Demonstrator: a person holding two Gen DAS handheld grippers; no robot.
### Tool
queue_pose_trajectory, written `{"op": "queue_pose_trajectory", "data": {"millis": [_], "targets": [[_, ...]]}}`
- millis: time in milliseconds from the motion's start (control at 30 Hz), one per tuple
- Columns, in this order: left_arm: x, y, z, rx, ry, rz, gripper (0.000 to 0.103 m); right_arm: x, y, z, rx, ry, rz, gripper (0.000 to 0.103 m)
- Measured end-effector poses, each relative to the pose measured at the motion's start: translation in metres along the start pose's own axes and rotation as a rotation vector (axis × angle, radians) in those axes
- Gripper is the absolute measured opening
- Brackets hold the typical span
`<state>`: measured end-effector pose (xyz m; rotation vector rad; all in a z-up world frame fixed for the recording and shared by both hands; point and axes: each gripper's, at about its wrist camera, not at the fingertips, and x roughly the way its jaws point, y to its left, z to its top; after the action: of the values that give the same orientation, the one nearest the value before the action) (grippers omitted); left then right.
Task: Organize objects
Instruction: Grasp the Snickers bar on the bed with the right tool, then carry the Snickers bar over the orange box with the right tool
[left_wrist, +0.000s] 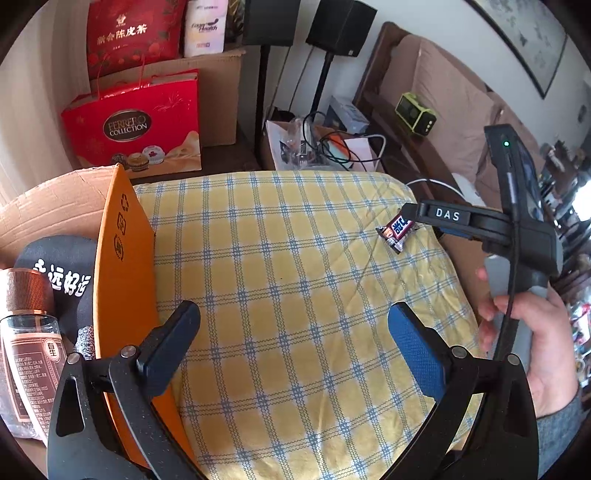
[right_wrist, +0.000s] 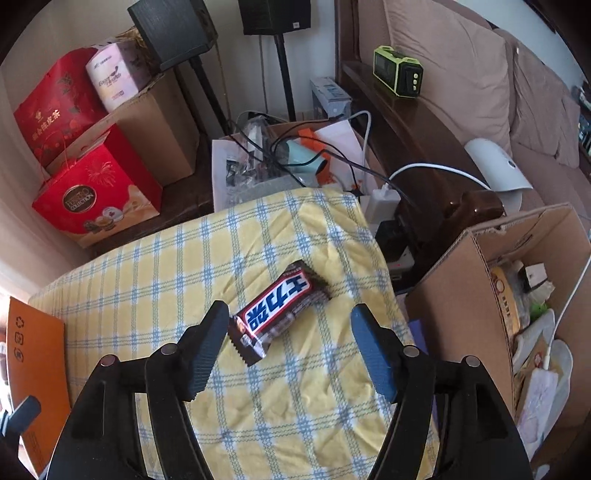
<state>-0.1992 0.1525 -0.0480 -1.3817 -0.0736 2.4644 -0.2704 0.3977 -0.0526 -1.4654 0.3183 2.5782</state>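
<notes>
A brown chocolate bar (right_wrist: 280, 314) with a blue and white label lies on the yellow checked cloth (right_wrist: 184, 266) near its right edge. My right gripper (right_wrist: 290, 347) is open, its jaws on either side of the bar's near end, just above the cloth. In the left wrist view the bar (left_wrist: 397, 230) lies at the far right, with the right gripper (left_wrist: 412, 214) above it. My left gripper (left_wrist: 295, 343) is open and empty over the cloth (left_wrist: 295, 258), beside the orange flap (left_wrist: 122, 266) of a cardboard box.
The box at the left holds a jar (left_wrist: 29, 332) and a dark cloth item (left_wrist: 62, 280). Another open cardboard box (right_wrist: 517, 295) with mixed items stands right of the table. Red gift boxes (right_wrist: 96, 199), speaker stands, cables and a sofa lie behind.
</notes>
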Motion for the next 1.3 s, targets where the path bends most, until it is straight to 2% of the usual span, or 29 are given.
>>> {"op": "queue_pose_trajectory", "data": {"millis": [233,367,433,467,500,733,800,1000,1133,1233,1300], "targets": [[-0.001,-0.010,-0.006,0.049,-0.008,0.003,0.102,0.034,0.008,0.011,-0.082,0.051,0.008,0.070],[0.001,-0.013,-0.007,0.058,-0.001,-0.010,0.102,0.044,0.016,0.008,-0.147,0.072,-0.017,0.071],[0.001,-0.015,-0.009,0.053,0.001,-0.014,0.102,0.044,0.018,0.004,-0.168,0.073,-0.034,0.068],[0.002,-0.015,-0.010,0.051,0.004,-0.018,0.102,0.044,0.018,0.003,-0.174,0.078,-0.032,0.061],[0.002,-0.015,-0.011,0.049,0.006,-0.024,0.102,0.044,0.018,0.001,-0.171,0.091,-0.018,0.056],[0.007,-0.022,-0.033,0.057,0.050,-0.058,0.102,0.022,0.027,-0.035,-0.211,0.132,0.076,0.051],[0.010,-0.025,-0.042,0.071,0.058,-0.056,0.102,0.015,0.031,-0.048,-0.221,0.140,0.104,0.041],[0.024,-0.036,-0.062,0.079,0.093,-0.101,0.102,-0.001,0.028,-0.068,-0.161,0.172,0.204,0.033],[0.032,-0.037,-0.068,0.050,0.093,-0.142,0.098,-0.006,0.022,-0.074,-0.092,0.176,0.256,0.032],[0.035,-0.042,-0.068,0.076,0.068,-0.144,0.092,-0.012,0.020,-0.080,-0.065,0.181,0.298,0.031],[0.038,-0.045,-0.067,0.092,0.058,-0.130,0.081,-0.018,0.022,-0.083,-0.077,0.177,0.306,0.031]]}}
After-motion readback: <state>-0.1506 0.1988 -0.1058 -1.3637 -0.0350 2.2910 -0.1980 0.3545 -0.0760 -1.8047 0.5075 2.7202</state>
